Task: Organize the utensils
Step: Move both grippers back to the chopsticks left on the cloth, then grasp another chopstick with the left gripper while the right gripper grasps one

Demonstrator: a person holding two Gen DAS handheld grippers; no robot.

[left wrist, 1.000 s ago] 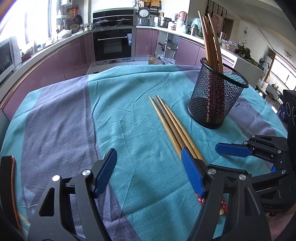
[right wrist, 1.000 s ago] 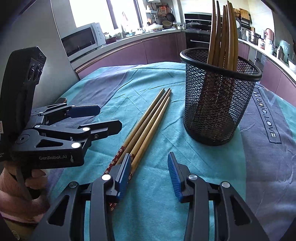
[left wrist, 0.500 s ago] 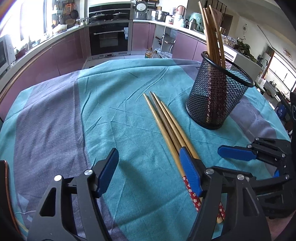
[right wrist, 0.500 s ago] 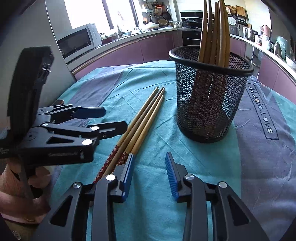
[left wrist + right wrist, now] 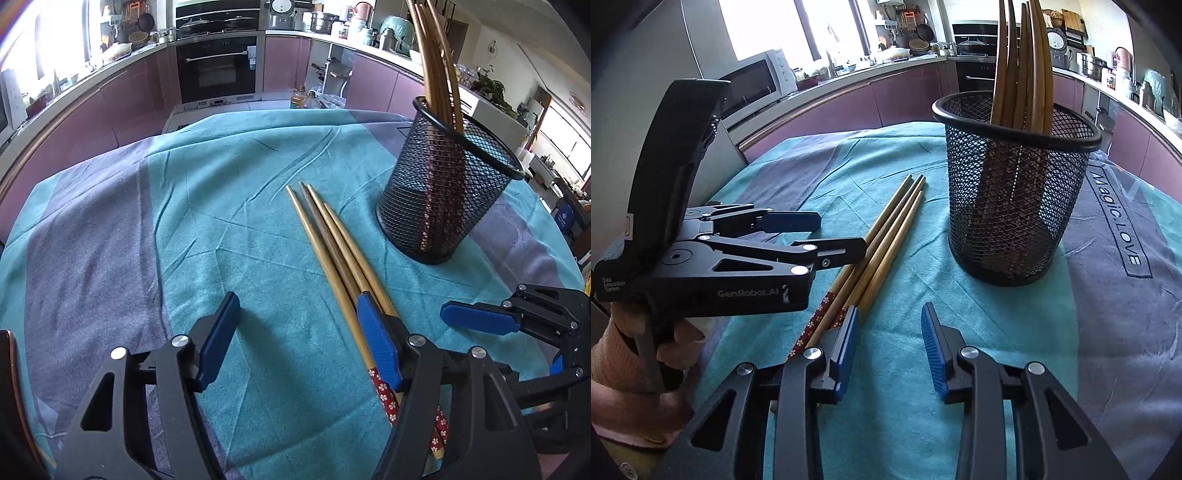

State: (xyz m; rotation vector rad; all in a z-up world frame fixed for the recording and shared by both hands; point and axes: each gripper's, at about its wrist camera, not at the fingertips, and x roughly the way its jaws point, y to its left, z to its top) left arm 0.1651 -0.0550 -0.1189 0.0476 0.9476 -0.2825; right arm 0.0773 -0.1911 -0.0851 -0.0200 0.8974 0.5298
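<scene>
So the loose bundle of four tan wooden chopsticks with red floral-patterned handle ends [image 5: 340, 251] [image 5: 882, 243] is lying flat on the teal and grey-purple tablecloth [image 5: 207, 229] [image 5: 997, 302], tips pointing away toward the kitchen, just beside the round black wire-mesh holder [image 5: 443, 192] [image 5: 1012, 192] but not touching it. That holder is standing upright and is already carrying a bunch of the same kind of wooden chopsticks [image 5: 436, 70] [image 5: 1023, 62], sticking up well above the rim.

The left gripper [image 5: 299, 343] [image 5: 816, 236] is sitting wide open over the handle ends, its right blue pad lying right on top of the bundle and the other pad way off over bare cloth, so nothing is getting pinched. The right gripper [image 5: 888, 343] [image 5: 480, 319] is hanging open too, its left pad just beside the floral ends, the other over cloth nearer the holder. I can't tell if either pad is actually pressing down.

A hand in a pink sleeve [image 5: 639, 354] is gripping the left tool's handle. Behind it all, a kitchen counter with purple cabinets [image 5: 122, 96] [image 5: 849, 99] is curving around, with a built-in black oven [image 5: 216, 68] in it.
</scene>
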